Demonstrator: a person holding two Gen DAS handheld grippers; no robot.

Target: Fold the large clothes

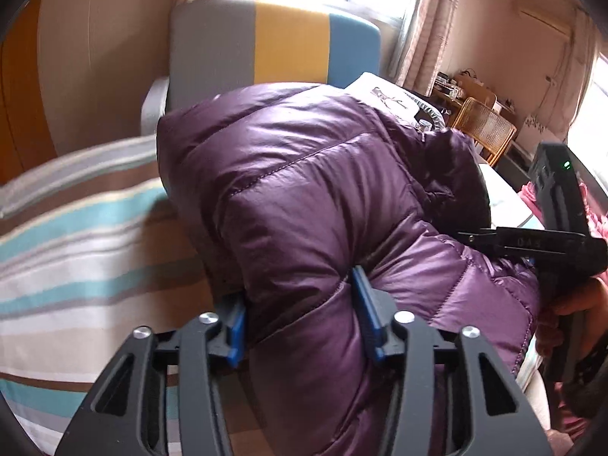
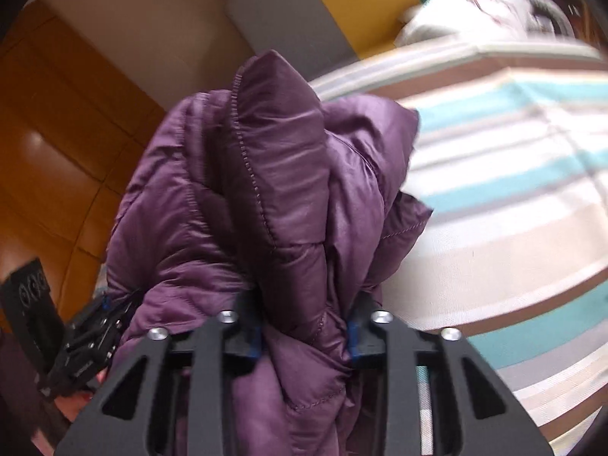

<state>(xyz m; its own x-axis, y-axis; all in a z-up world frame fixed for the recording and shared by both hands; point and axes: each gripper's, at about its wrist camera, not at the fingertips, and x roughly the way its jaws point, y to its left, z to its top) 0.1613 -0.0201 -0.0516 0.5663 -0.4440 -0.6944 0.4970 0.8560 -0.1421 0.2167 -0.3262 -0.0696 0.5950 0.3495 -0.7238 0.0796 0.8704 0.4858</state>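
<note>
Low in each frame, the left gripper and right gripper each pinch a thick bunch of the purple down jacket, probably lifting it to fold over the striped bedsheet; beyond stands a colour-blocked headboard.
</note>
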